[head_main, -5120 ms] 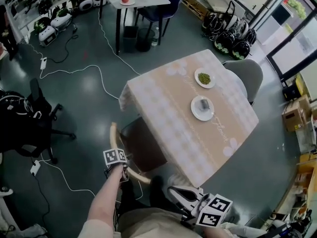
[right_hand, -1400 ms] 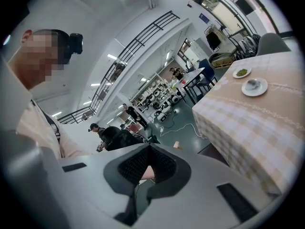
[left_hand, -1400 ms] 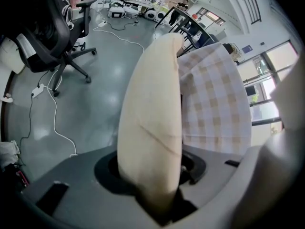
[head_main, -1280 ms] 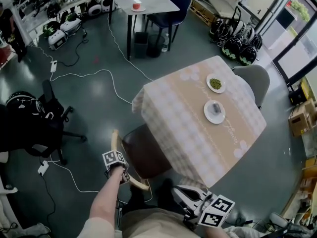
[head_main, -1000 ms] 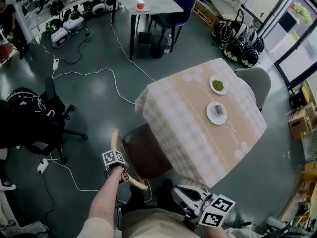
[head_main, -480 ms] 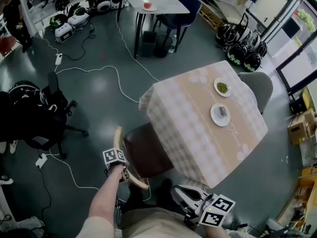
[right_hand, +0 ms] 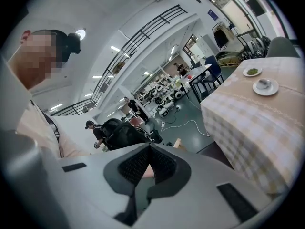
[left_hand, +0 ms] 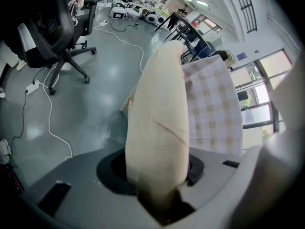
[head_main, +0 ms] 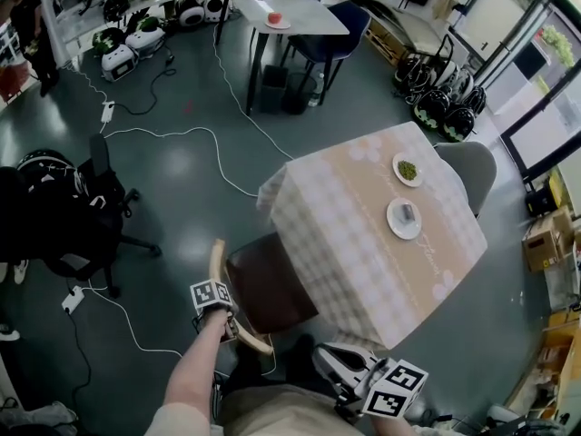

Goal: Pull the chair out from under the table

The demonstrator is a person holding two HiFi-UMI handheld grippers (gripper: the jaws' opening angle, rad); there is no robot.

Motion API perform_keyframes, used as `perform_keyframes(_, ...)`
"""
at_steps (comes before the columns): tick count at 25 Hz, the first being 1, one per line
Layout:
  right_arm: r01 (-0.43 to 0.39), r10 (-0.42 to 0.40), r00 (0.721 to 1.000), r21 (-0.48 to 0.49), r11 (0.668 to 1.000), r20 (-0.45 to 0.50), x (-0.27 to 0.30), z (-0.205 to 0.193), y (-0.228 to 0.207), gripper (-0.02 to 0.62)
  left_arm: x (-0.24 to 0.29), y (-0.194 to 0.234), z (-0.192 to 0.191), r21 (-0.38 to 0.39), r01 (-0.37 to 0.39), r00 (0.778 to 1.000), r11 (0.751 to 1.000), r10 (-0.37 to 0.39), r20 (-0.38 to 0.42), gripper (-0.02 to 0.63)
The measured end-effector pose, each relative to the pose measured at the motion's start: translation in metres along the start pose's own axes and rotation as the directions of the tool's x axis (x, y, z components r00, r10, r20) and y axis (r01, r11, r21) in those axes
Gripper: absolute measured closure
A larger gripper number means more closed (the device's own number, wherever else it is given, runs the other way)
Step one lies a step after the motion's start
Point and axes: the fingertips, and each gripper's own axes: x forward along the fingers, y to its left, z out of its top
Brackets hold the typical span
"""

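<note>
Currently the left gripper jaws clamp the pale wooden backrest of the brown-seated chair; its seat extends right, partly under the checked-cloth tabletop. The right gripper hangs near, jaws together and empty.

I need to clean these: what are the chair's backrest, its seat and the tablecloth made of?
The chair backrest looks like pale matte wood; the chair seat smooth dark brown, perhaps leatherette; the tablecloth checked beige fabric, draping over the edges.

chair back: pale smooth wood | seat: dark matt upholstery | tablecloth: checked cloth | floor: glossy
</note>
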Motion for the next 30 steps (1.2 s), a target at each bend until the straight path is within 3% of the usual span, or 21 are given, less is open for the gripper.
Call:
perform_keyframes(15,0.02,-0.022,0.998,0.036,0.999,0.057,-0.011,-0.012,0.007,0.586,-0.003,0.011,-0.009,-0.012,-0.015,1.0,1.0,0.015,-0.012,0.463)
perform_keyframes(30,-0.134,0.133,0.991,0.1,0.986,0.023,-0.055,-0.004,-0.06,0.586,-0.013,0.007,-0.023,-0.053,-0.135,0.991,0.989,0.135,-0.003,0.482)
